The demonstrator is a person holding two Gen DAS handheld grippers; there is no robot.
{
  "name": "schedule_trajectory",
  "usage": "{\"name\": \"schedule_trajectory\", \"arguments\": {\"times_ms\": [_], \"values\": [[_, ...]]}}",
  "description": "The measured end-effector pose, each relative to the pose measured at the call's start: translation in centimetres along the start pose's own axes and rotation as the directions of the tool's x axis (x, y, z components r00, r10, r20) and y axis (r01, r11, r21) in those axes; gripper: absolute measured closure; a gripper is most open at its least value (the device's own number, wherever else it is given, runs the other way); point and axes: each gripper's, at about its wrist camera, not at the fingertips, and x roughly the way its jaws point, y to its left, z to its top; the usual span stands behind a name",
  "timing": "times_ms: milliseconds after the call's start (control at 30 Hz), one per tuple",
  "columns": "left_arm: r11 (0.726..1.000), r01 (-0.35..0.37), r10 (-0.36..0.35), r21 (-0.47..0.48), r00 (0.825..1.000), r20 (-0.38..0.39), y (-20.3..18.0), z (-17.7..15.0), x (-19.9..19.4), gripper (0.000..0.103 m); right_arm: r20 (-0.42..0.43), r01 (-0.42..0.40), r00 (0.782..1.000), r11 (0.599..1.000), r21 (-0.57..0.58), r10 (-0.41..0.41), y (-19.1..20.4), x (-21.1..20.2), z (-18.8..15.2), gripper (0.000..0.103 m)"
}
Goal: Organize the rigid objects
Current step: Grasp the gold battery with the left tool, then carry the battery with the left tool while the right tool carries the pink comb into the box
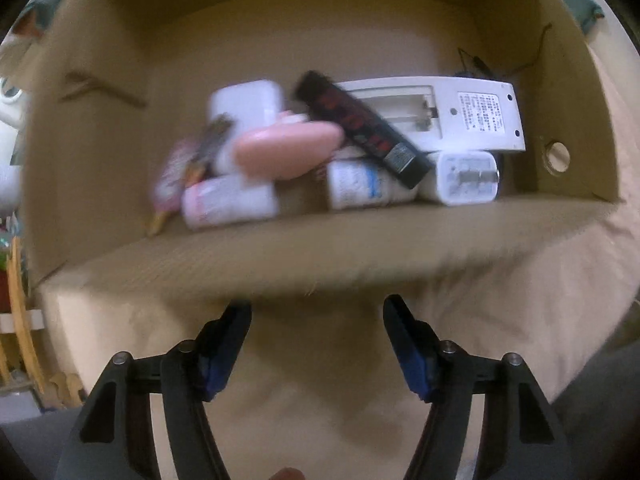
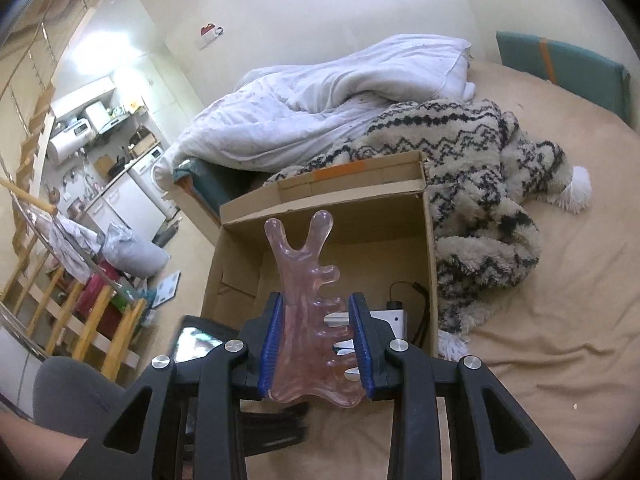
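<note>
An open cardboard box (image 1: 320, 248) stands on the beige bed sheet (image 1: 320, 380). In it lie a white remote (image 1: 472, 116) turned face down with its battery bay bare, a black stick-shaped pack (image 1: 364, 128), a pink oval piece (image 1: 288, 152), a white plug adapter (image 1: 464, 178) and white bottles (image 1: 228, 202). My left gripper (image 1: 317, 308) hangs open over the sheet just short of the box's near wall, with nothing between its fingers. My right gripper (image 2: 316, 300) is shut on a clear pink pronged massage tool (image 2: 300, 256), held above the box (image 2: 352, 208).
A white duvet (image 2: 340, 92) and a patterned fleece blanket (image 2: 472, 168) lie behind and to the right of the box. A teal cushion (image 2: 560, 68) sits at the far right. A wooden railing (image 2: 100, 320) and a person's knee (image 2: 68, 392) are at the left.
</note>
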Motion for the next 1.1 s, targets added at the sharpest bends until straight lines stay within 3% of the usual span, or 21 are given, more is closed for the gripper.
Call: {"name": "schedule_trajectory", "arguments": {"times_ms": [200, 400, 500, 667, 1100], "values": [[0.999, -0.047, 0.047, -0.005, 0.999, -0.018, -0.7, 1.9, 2.1, 0.038, -0.010, -0.015, 1.000, 0.999, 0.036, 0.015, -0.7, -0.1, 0.1, 0.069], [0.998, -0.058, 0.059, 0.020, 0.998, -0.018, -1.1, 3.0, 2.1, 0.050, -0.028, -0.023, 0.999, 0.999, 0.044, 0.024, -0.5, 0.6, 0.3, 0.069], [0.999, -0.042, 0.043, 0.020, 0.999, -0.020, -1.3, 3.3, 2.0, 0.063, -0.028, -0.020, 0.999, 0.999, 0.045, 0.022, -0.5, 0.6, 0.3, 0.069], [0.999, -0.035, 0.035, 0.018, 0.999, -0.012, -1.6, 3.5, 1.3, 0.093, -0.047, 0.001, 0.999, 0.998, 0.061, 0.002, -1.0, 1.1, 0.2, 0.069], [0.999, -0.052, 0.052, 0.002, 0.999, -0.008, 3.2, -1.6, -1.9, 0.094, -0.080, 0.062, 0.995, 0.996, 0.065, -0.057, -1.6, 1.8, -0.5, 0.069]]}}
